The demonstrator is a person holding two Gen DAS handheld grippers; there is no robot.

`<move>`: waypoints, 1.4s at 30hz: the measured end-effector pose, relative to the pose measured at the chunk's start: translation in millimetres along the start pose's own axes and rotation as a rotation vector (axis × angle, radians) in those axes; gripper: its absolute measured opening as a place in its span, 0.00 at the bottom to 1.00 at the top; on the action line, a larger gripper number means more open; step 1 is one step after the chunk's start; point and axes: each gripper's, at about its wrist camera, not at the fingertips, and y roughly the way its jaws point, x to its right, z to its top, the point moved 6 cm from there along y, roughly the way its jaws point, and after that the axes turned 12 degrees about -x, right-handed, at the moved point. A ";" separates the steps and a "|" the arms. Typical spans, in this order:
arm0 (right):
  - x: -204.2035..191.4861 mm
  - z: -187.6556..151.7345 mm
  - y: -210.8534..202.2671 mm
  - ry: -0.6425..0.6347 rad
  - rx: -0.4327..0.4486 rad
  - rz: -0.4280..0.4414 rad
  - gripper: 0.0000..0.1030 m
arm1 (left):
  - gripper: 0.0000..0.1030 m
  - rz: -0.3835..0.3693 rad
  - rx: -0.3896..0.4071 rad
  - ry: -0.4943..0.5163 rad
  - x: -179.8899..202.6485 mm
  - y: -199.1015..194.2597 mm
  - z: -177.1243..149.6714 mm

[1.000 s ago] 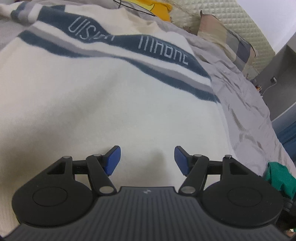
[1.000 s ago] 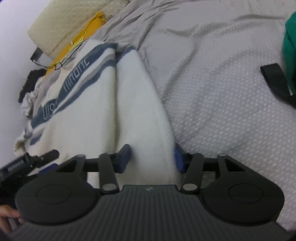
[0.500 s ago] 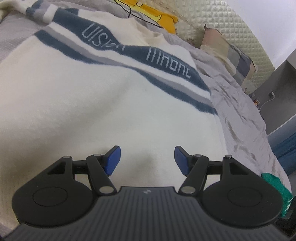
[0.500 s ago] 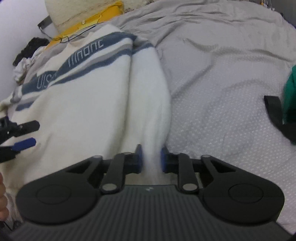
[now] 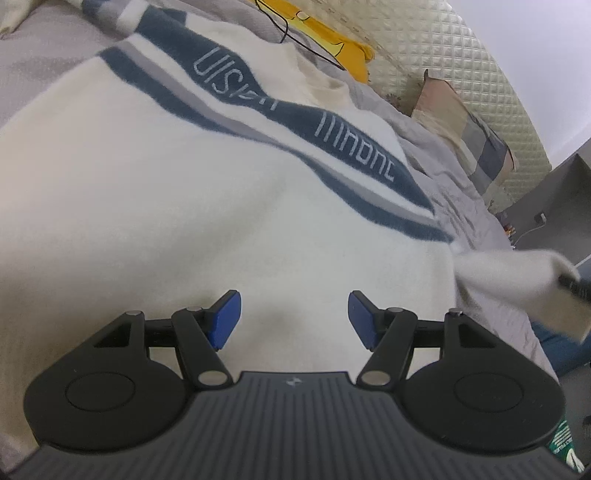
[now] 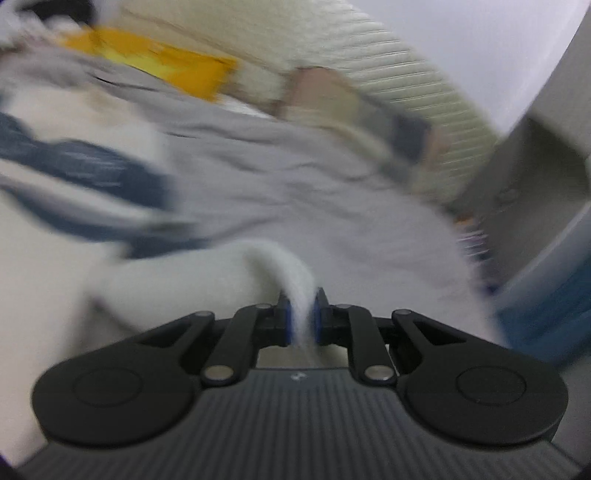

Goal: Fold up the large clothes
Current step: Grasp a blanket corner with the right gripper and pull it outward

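A large cream fleece sweater with navy and grey bands and pale lettering across the chest lies spread on a bed covered by a grey dotted sheet. The left claw hangs over the lower body of the sweater with its blue-padded jaws standing well apart and nothing between them.

The right claw has just been closing its jaws, and they now pinch a fold of the sweater's cream edge between the blue pads. In the right wrist view, which is heavily blurred, the gripped cloth rises in a band from the garment's side to the pads. From the left wrist view that same edge shows at the right as a raised cream flap, pulled off the sheet, with the dark tip of the right claw at its end.

Beyond the sweater a yellow cloth with a black cord lies by a cream quilted headboard, and a checked beige and grey pillow leans against it. A green item shows at the lower right edge.
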 end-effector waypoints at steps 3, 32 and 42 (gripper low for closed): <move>46.8 39.3 34.3 0.052 -0.014 -0.131 0.13 | 0.67 0.022 0.004 0.029 0.8 9.2 5.7; 86.5 -118.6 225.1 0.805 0.018 -0.041 0.18 | 0.67 0.021 0.038 0.106 8.2 55.8 26.1; 80.9 -191.8 190.1 1.137 0.013 0.199 0.56 | 0.68 0.041 0.036 0.088 6.9 46.5 19.7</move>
